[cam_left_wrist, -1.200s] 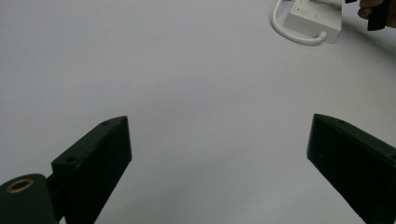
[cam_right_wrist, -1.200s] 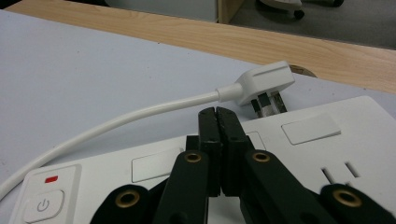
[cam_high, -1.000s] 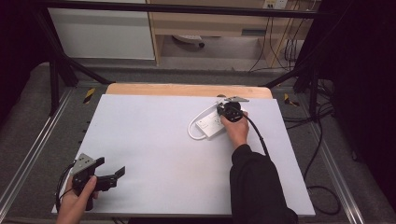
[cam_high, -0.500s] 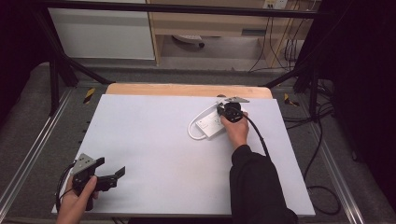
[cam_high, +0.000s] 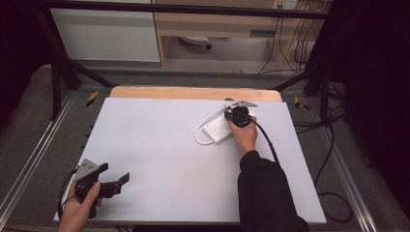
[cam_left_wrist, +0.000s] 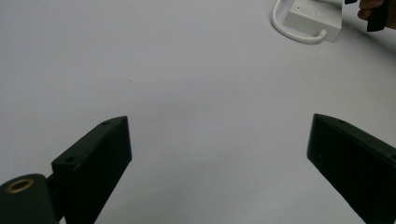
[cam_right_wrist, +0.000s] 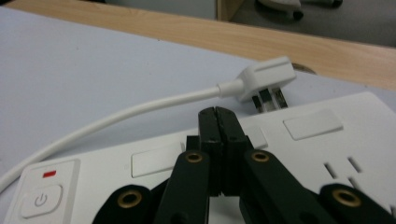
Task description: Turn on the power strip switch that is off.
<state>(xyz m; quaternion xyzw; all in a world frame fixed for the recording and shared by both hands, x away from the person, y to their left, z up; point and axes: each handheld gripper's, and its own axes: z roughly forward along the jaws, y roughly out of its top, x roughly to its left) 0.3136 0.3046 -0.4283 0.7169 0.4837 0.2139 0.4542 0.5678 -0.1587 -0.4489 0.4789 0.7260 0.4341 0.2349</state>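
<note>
Meanwhile my right gripper (cam_right_wrist: 218, 116), clenched empty, hovered over the white power strip (cam_high: 221, 128) at far right; left gripper (cam_high: 117, 182) sat released, near left. Pressing down risked skidding it against its plug (cam_right_wrist: 267, 79).

Both claws black: left claw (cam_high: 118, 182) carries a grey three-cornered plate (cam_high: 87, 168); right claw (cam_right_wrist: 218, 140) shows brass-ringed screw holes (cam_right_wrist: 194, 157), black cable (cam_high: 267, 140) trailing. Right sleeve (cam_high: 263, 193) black.
</note>
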